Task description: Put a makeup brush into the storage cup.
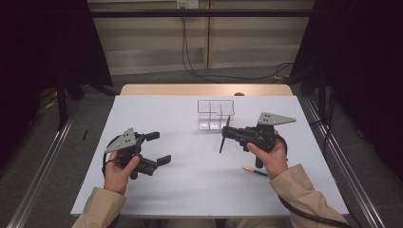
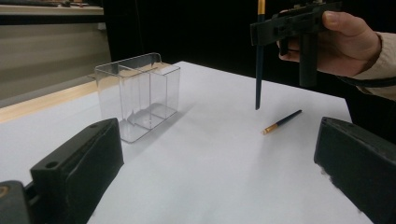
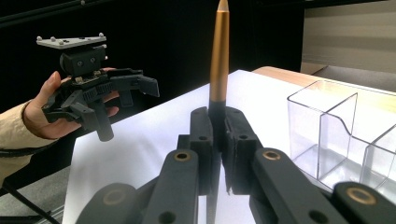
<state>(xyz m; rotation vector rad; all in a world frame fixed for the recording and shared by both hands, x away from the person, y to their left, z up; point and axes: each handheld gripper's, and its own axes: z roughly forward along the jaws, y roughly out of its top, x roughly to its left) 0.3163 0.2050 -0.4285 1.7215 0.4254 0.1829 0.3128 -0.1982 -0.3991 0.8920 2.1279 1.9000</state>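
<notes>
Black jaws framed a white table (image 1: 199, 180) ringed by dark curtains and floor cables. Near its far edge stood a clear divided box (image 1: 215, 115); a second brush (image 1: 254, 171) lay loose by the right hand. Right gripper (image 1: 227, 133) stayed out of nothing's way, clenched on an upright brush (image 3: 219, 56) beside the box. Left gripper (image 1: 158, 148) hung released, holding nothing.

A slim dark brush (image 1: 222, 141) with a gold ferrule stands upright, clamped in the right gripper (image 1: 227, 134), its dark end just above the desk (image 1: 190, 180), just beside the clear organizer (image 1: 216, 115).
</notes>
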